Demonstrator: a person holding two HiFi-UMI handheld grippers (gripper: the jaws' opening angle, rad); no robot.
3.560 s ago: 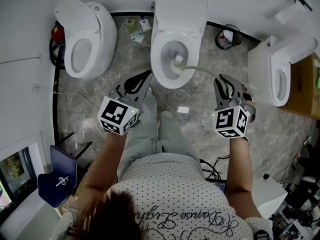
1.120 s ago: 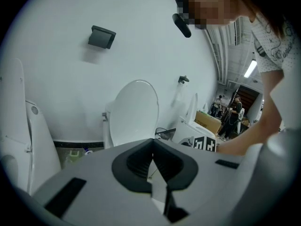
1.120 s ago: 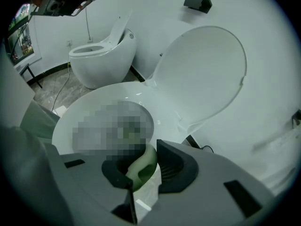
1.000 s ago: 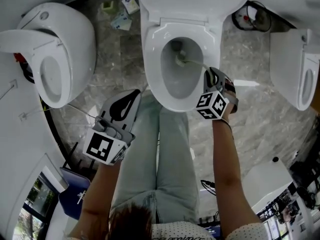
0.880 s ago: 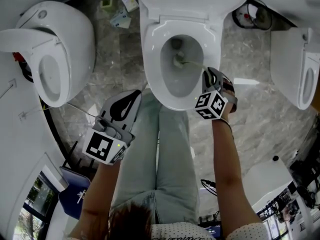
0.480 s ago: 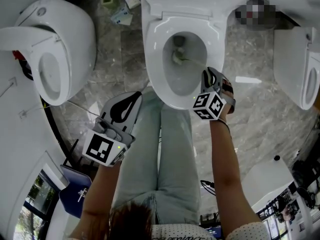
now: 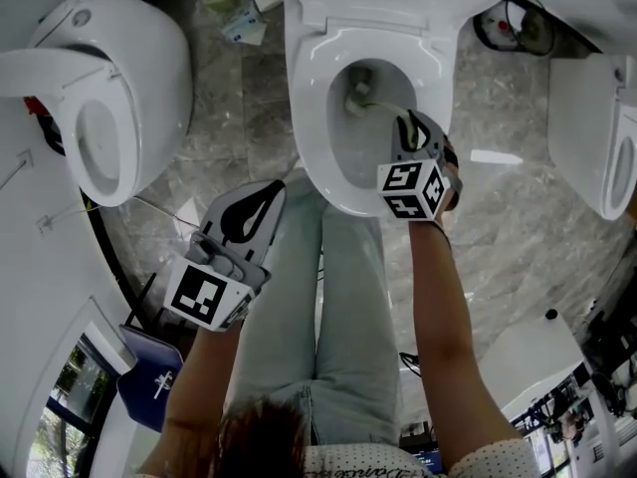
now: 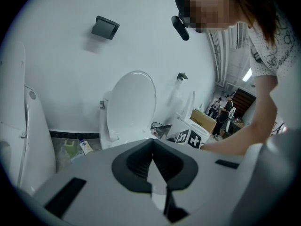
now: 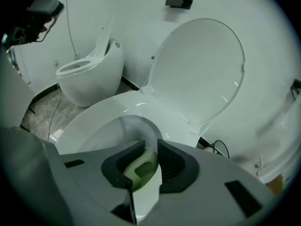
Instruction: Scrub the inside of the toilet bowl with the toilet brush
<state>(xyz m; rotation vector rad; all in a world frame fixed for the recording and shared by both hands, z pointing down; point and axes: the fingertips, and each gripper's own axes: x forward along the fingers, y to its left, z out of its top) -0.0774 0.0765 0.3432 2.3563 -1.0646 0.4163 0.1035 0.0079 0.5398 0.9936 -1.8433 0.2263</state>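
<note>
A: In the head view, where is the brush?
B: The right gripper (image 7: pixel 412 127) hangs over the near rim of the toilet bowl (image 7: pixel 309 118). The toilet brush (image 7: pixel 355 101) reaches forward from its fingertips. The brush head lies low against the back wall of the bowl, well beyond the fingers. The left gripper (image 7: pixel 269 192) waits beside the person's thigh (image 7: pixel 289 267). Its fingers point toward the outer wall of the bowl but do not touch it.

A: And the left gripper view?
B: Its two pads meet at the tips and nothing is between them. Ahead of the fingers stands the raised lid (image 8: pixel 134 102).

A: The right gripper view?
B: The jaws are pressed on the pale green handle (image 9: pixel 140 169) of the brush. The open bowl is just beyond and below the fingertips.

A: What could go wrong from here?
B: I think the handle may turn or slide between the pads. It looks smooth, and the scrubbing force acts far out from the fingers. Also, the gripper is very near the rim and could knock against it.

A: What differs from half a second ago?
B: The right gripper has come further over the rim, and the brush head sits a little more toward the back of the bowl. The left gripper has not moved.
</note>
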